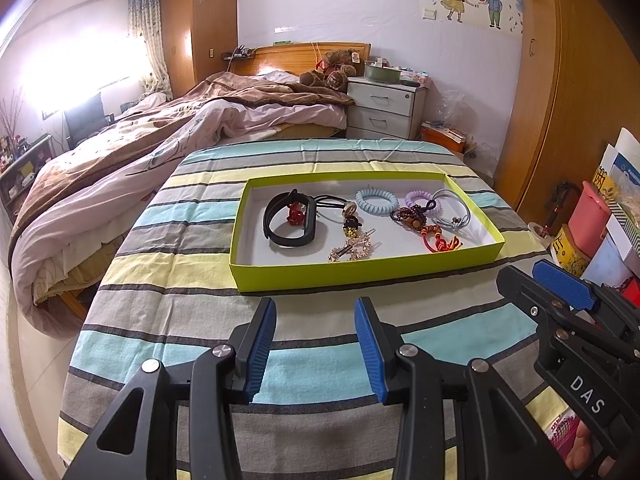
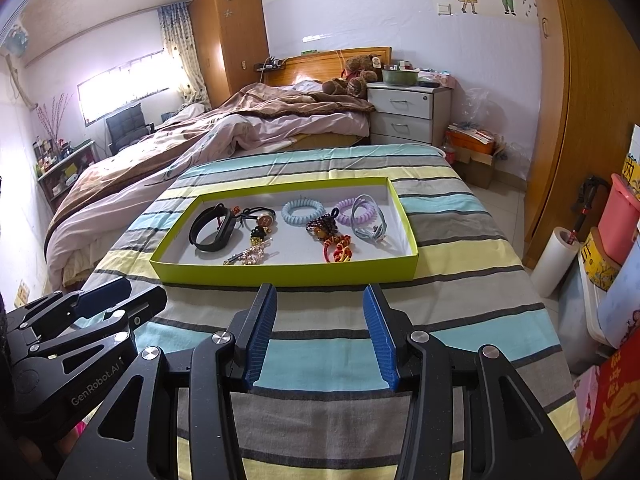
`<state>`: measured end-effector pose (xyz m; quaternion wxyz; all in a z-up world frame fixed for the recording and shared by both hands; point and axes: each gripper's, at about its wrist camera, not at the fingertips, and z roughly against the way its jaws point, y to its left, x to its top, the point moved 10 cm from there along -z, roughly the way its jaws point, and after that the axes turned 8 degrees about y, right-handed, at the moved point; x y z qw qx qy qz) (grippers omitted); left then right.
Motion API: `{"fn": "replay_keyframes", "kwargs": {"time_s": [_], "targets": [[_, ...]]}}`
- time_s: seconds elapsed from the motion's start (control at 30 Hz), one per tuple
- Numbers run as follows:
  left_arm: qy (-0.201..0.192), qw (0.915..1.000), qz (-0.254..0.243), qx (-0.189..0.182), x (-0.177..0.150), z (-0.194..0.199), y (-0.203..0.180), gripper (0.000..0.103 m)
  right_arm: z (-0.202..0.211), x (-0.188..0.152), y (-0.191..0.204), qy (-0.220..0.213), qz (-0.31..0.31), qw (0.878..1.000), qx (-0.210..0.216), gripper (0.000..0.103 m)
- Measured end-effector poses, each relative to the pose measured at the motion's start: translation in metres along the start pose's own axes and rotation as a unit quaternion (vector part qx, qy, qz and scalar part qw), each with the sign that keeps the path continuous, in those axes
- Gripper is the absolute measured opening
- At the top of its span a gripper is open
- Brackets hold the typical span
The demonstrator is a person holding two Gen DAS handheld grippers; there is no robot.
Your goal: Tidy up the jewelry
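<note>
A shallow yellow-green box (image 1: 360, 272) (image 2: 280, 274) sits on the striped cloth and holds several pieces of jewelry. In it lie a black band (image 1: 290, 226) (image 2: 214, 228), a blue coil ring (image 1: 377, 201) (image 2: 303, 212), a purple coil ring (image 1: 420, 199) (image 2: 354, 210), a dark bead bracelet (image 1: 410, 218) (image 2: 322, 225), a red knot charm (image 1: 440, 242) (image 2: 338, 254) and a gold hair clip (image 1: 352, 250) (image 2: 250, 256). My left gripper (image 1: 316, 304) hangs open just short of the box's near wall. My right gripper (image 2: 320, 292) stands open beside it, also empty.
The striped table (image 1: 280, 360) (image 2: 460, 280) drops off at left toward an unmade bed (image 1: 120, 184). A white nightstand (image 1: 384, 108) stands behind. Boxes and a pink bin (image 2: 618, 216) crowd the right side, with a white roll (image 2: 554, 262) on the floor.
</note>
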<state>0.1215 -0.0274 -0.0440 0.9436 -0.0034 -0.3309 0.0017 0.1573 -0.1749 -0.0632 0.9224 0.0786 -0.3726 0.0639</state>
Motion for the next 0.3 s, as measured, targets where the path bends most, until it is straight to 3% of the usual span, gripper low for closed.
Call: {"fn": "replay_keyframes", "kwargs": {"time_s": [0.3], "targets": [[0.002,1.0000,0.002,-0.001,-0.0003,-0.0012,-0.0016,0.041,0.0000,-0.0003,-0.0005,0.000,0.000,1.000,0.000,0.046]]}}
